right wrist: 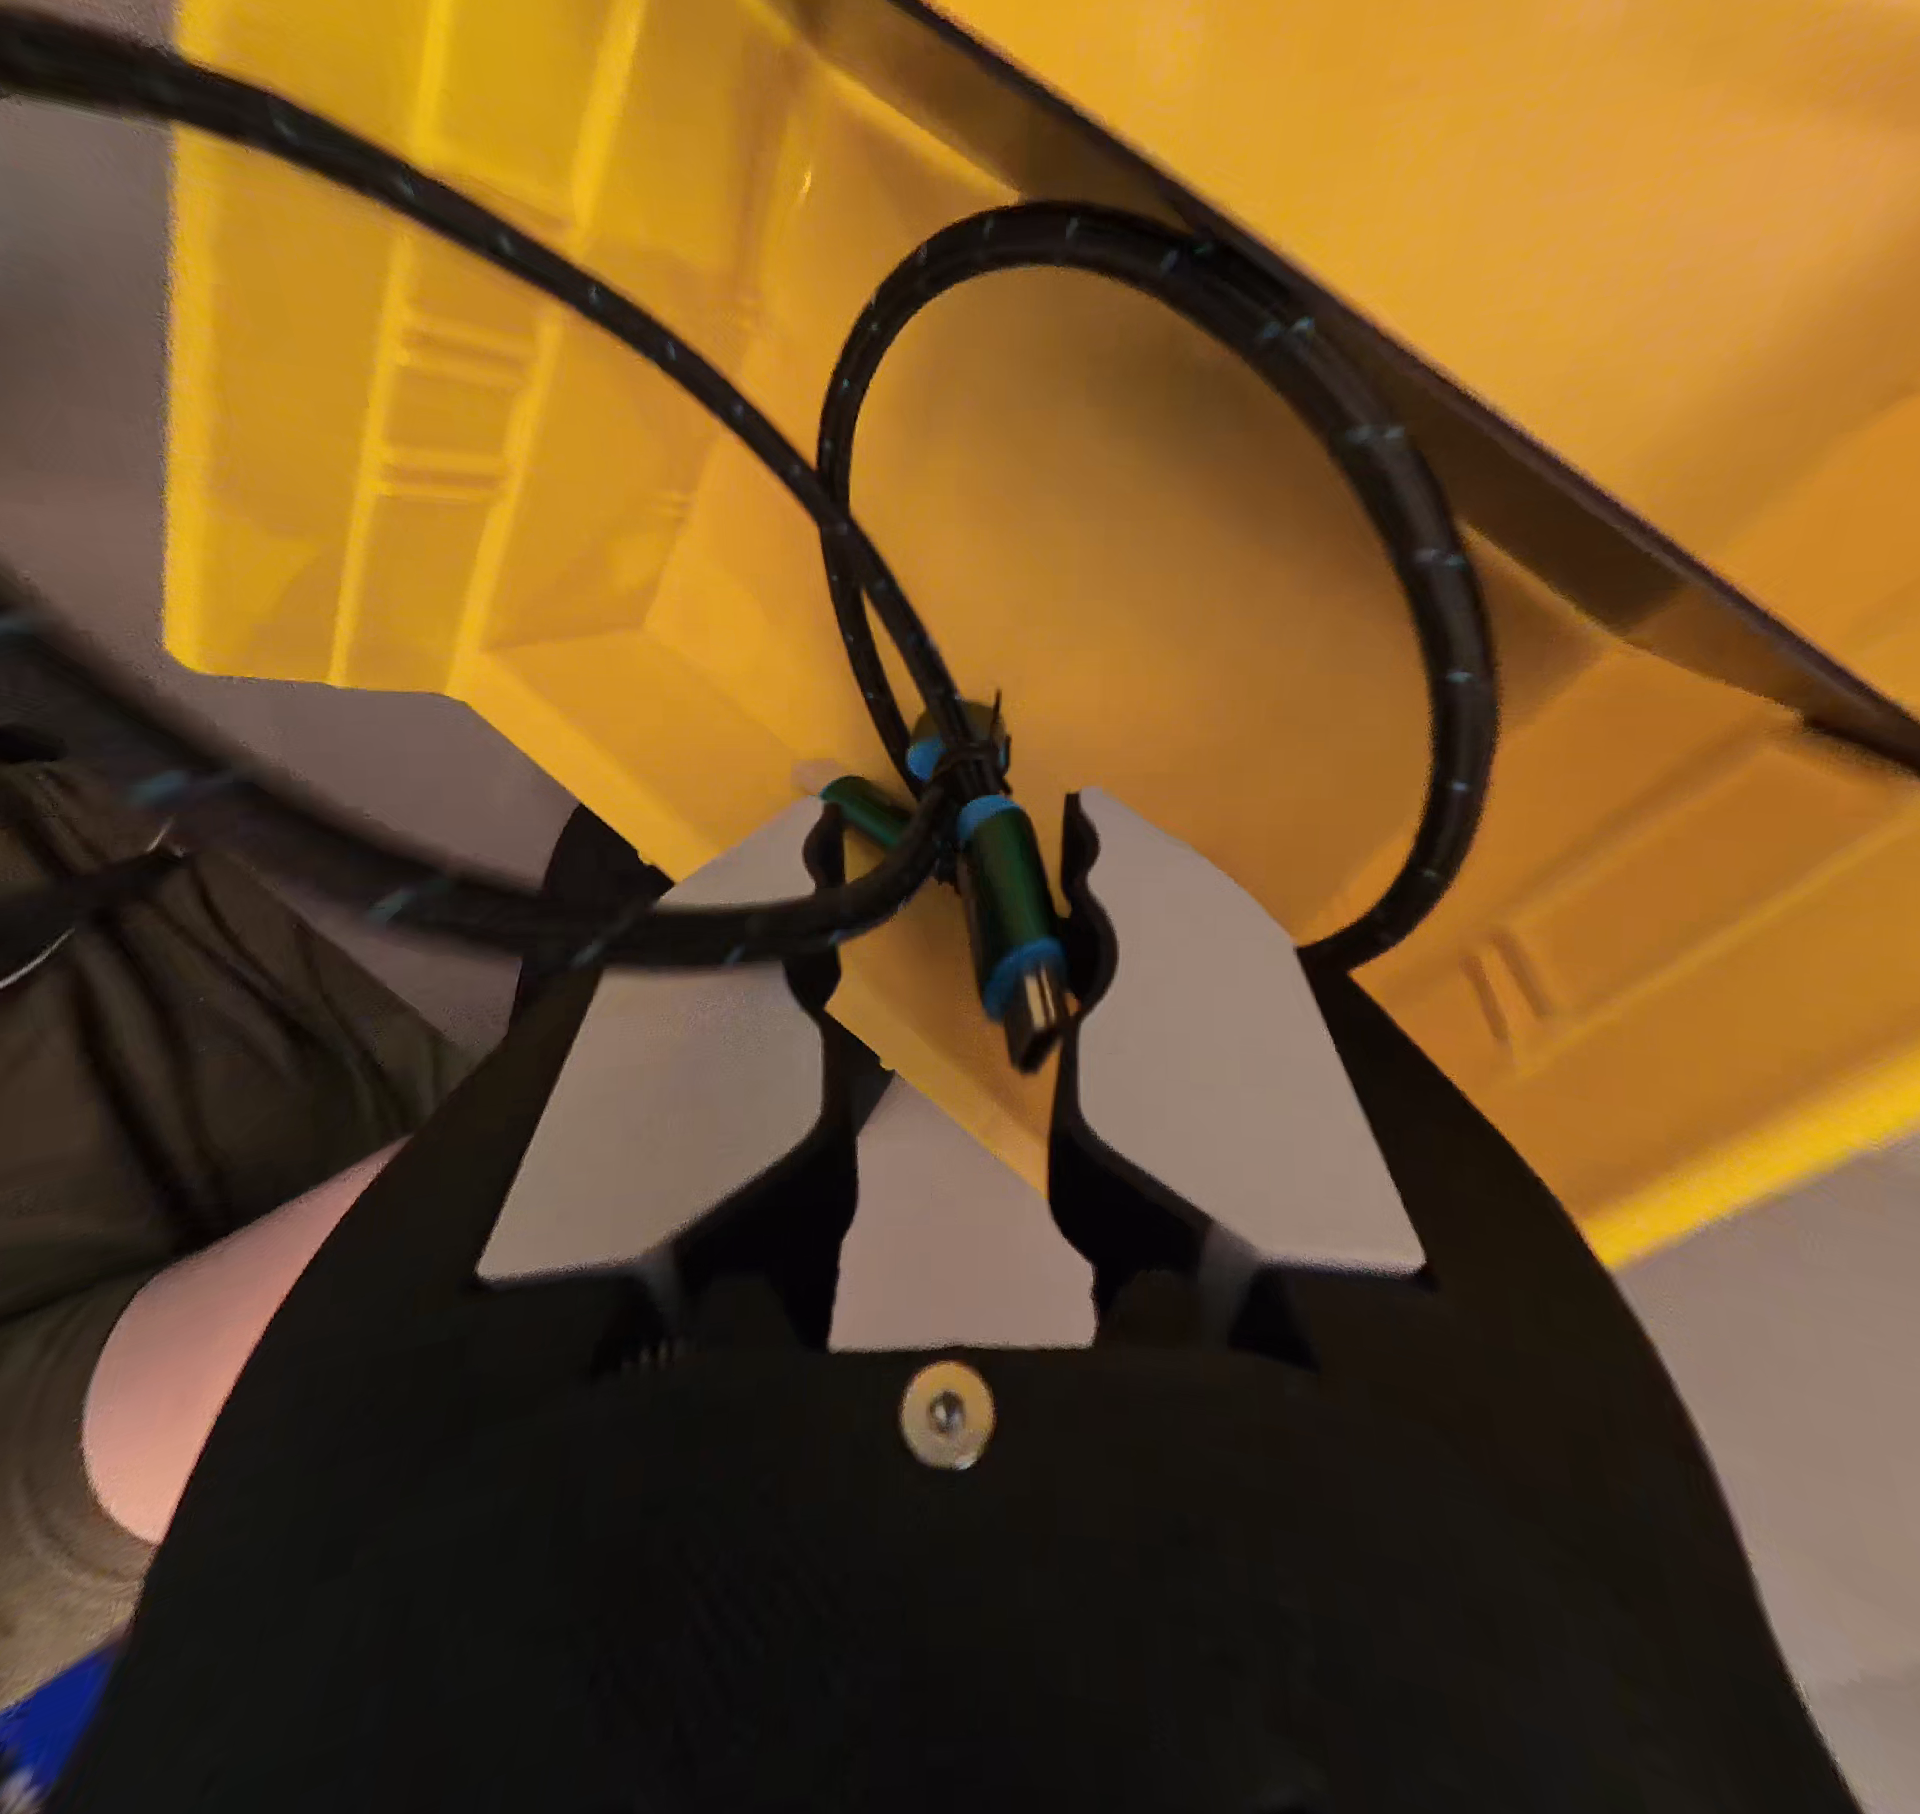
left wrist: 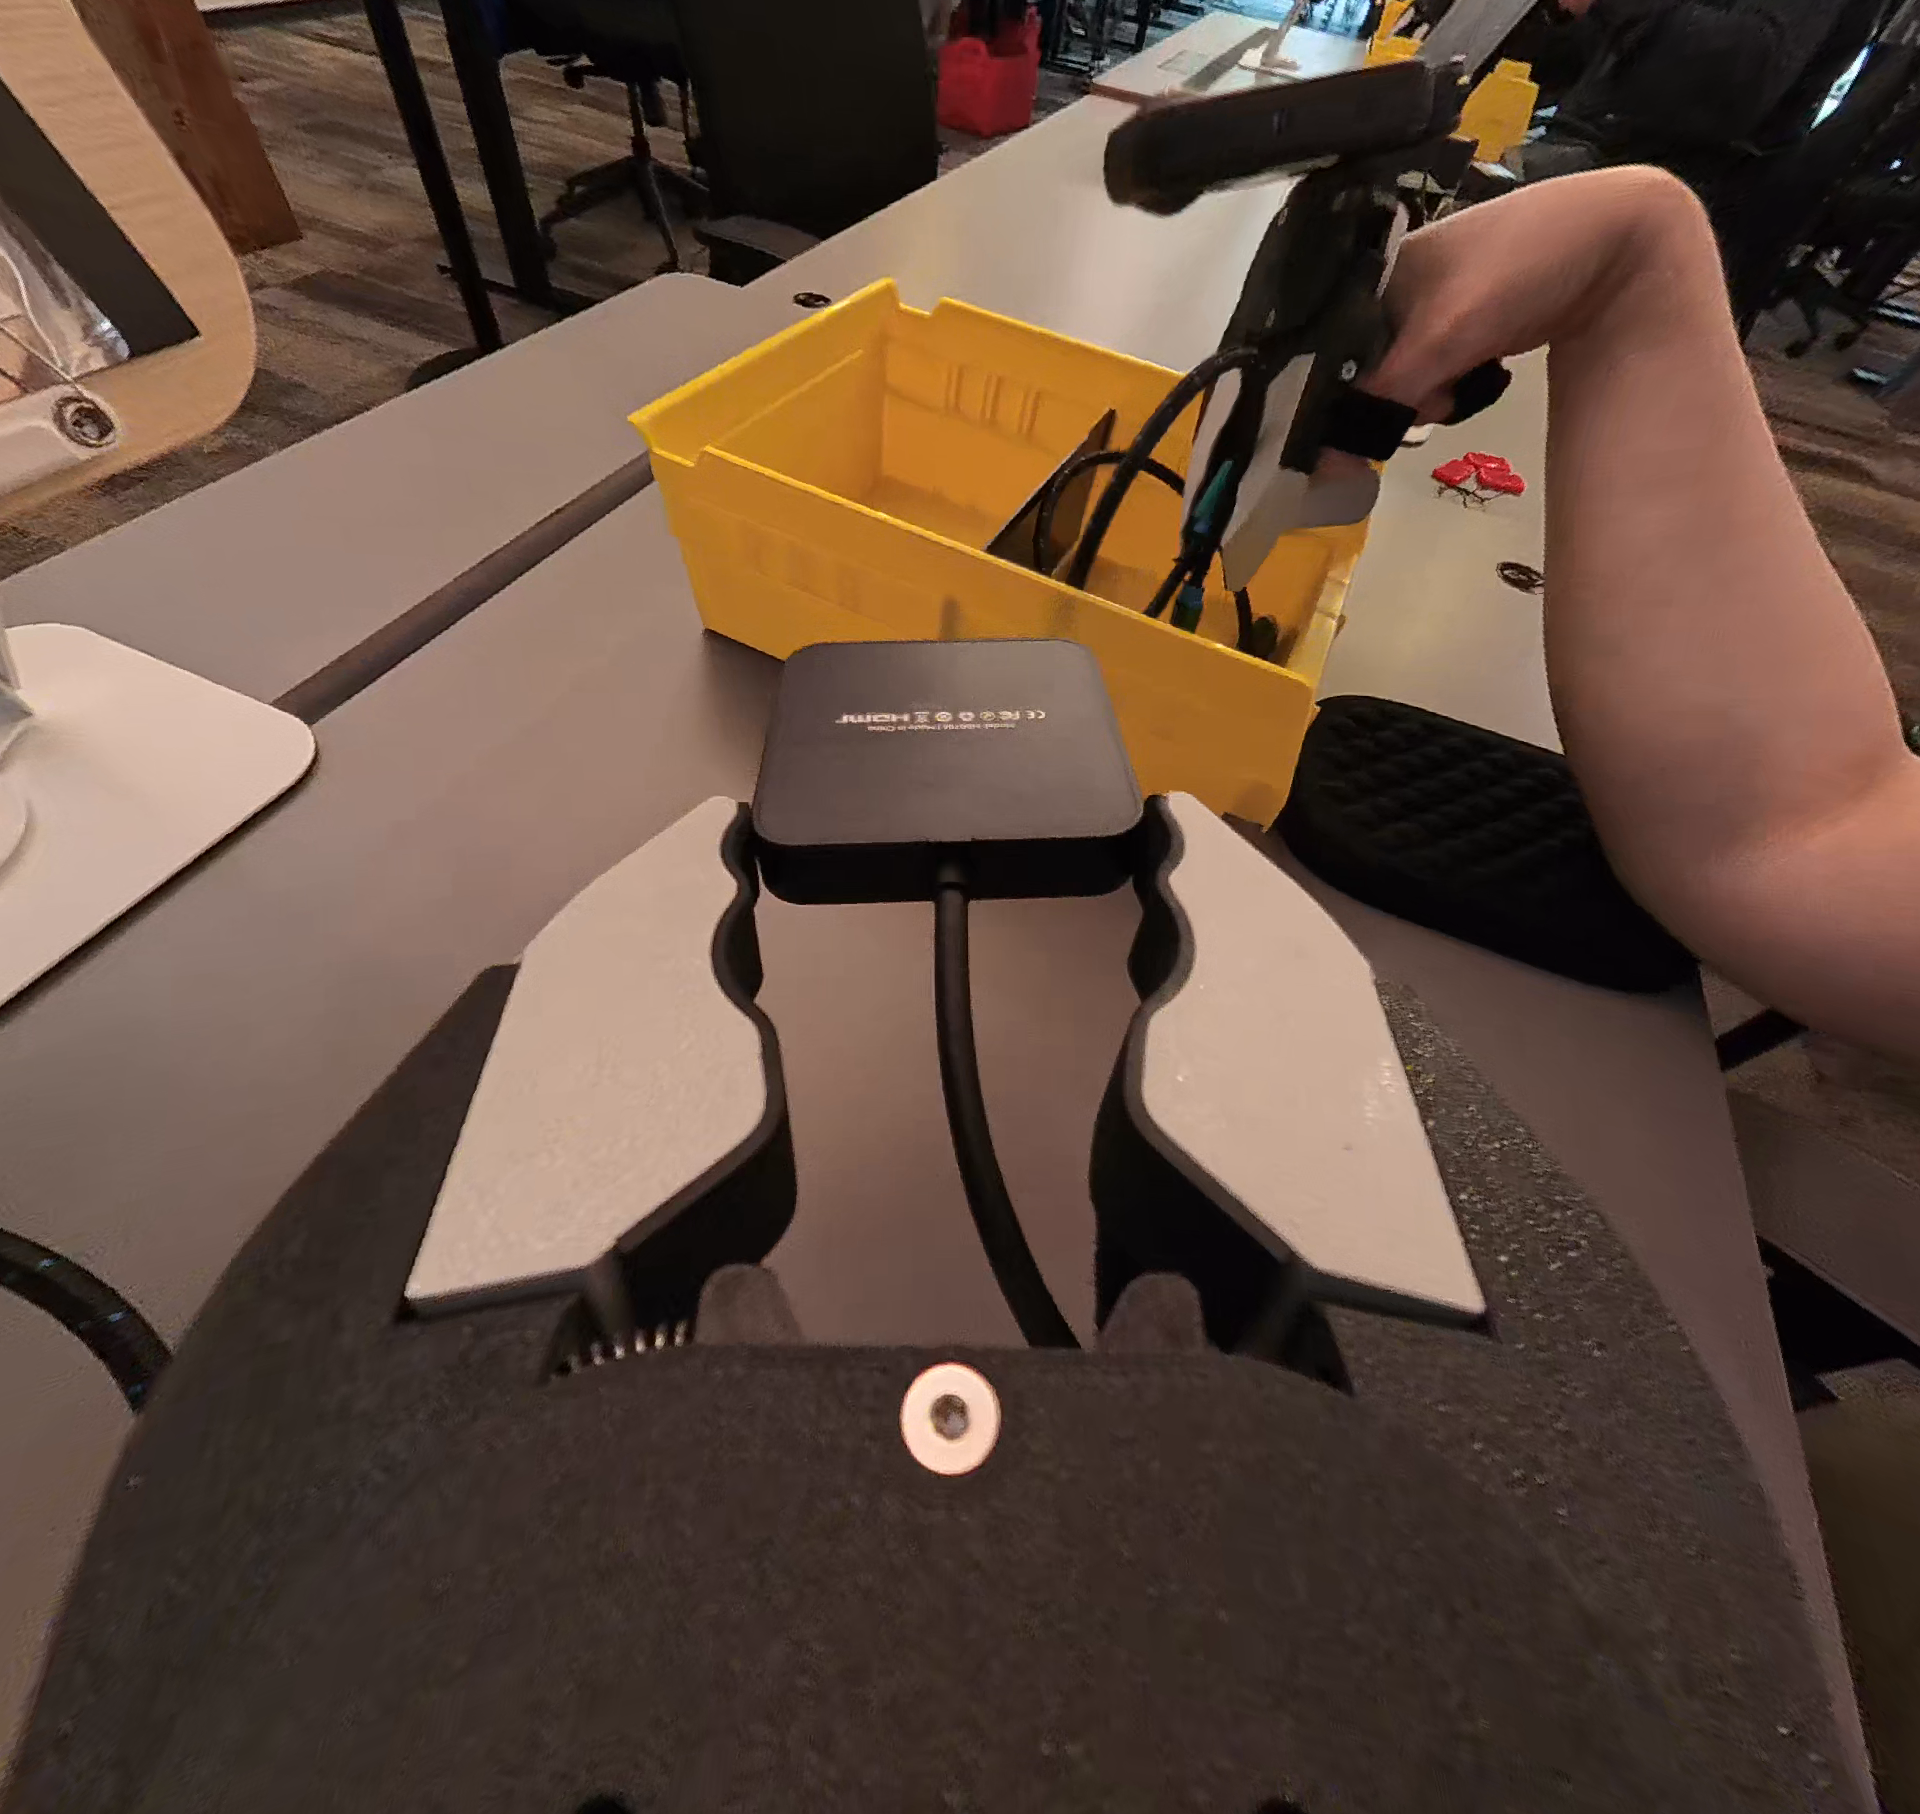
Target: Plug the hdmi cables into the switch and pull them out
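- The left claw (left wrist: pixel 943 855) is nearest the camera, its fingertips set against either side of the black HDMI switch (left wrist: pixel 943 741), which it grips and steadies flat on the grey table (left wrist: pixel 468 777); the switch's own lead (left wrist: pixel 966 1089) runs back between the fingers.
- The right claw (right wrist: pixel 948 917) reaches into the yellow bin (left wrist: pixel 831 538) just behind the switch. Its jaws stand apart around a green-and-blue HDMI plug (right wrist: pixel 1003 891), touching one side at most, so it has not clenched yet.
- The braided HDMI cable (right wrist: pixel 1351 434) loops inside the bin, bundled near the plug by what looks like a tie; a second plug (right wrist: pixel 868 808) lies beside it.
- Judged step: fetching the first cable, with nothing plugged in.
- Next move calls for closing squarely on the plug body, lifting the loop clear of the bin wall, then turning the metal tip toward the switch's ports, which are not visible here.
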